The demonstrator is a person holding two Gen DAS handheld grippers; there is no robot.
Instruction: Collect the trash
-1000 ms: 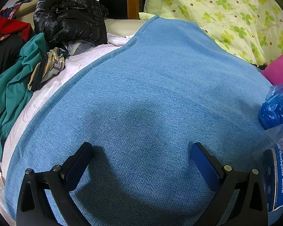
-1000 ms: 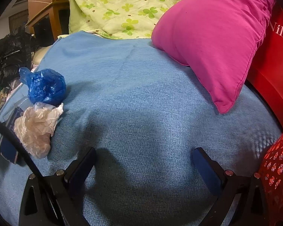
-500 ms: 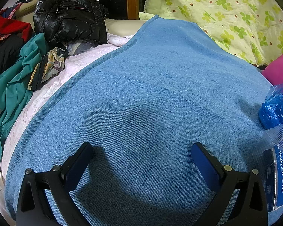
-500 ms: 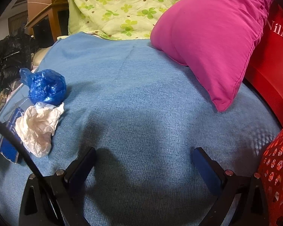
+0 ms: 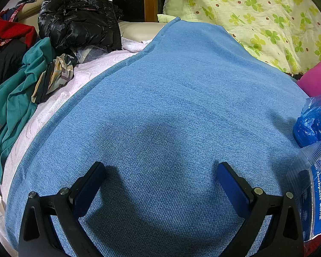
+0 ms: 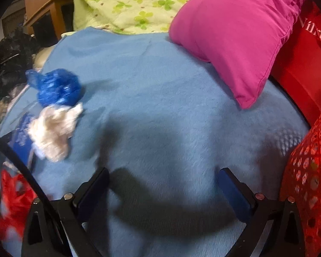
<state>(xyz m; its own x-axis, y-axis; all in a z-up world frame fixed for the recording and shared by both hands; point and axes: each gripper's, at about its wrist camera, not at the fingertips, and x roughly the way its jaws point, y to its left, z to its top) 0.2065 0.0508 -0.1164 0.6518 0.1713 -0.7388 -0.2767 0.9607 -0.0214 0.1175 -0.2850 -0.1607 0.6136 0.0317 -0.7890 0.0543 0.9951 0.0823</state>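
1. Busy surroundings here: a pink pillow point(image 6: 235, 42) leans at the far right of the blue blanket point(image 6: 160, 107), a clover-print quilt point(image 5: 267, 21) is piled behind it, and a black puffer jacket point(image 5: 79, 21) and teal garment point(image 5: 15, 90) crowd the left edge.
2. A red mesh basket point(image 6: 310, 171) sits at the right gripper's side, touching the blanket.
3. Left gripper point(image 5: 160, 175) hovers low over bare blanket, jaws spread wide, nothing between them.
4. Right gripper point(image 6: 163, 182) is also splayed wide and empty; its view is blurred.
5. The trash sits in a cluster to the right gripper's left: a crumpled blue plastic bag point(image 6: 57, 87), a wadded white tissue point(image 6: 53, 128) touching it, and a clear toothpaste package point(image 5: 312, 192) alongside.
6. A red wrapper point(image 6: 12, 201) shows at that view's lower left, too smeared to identify.
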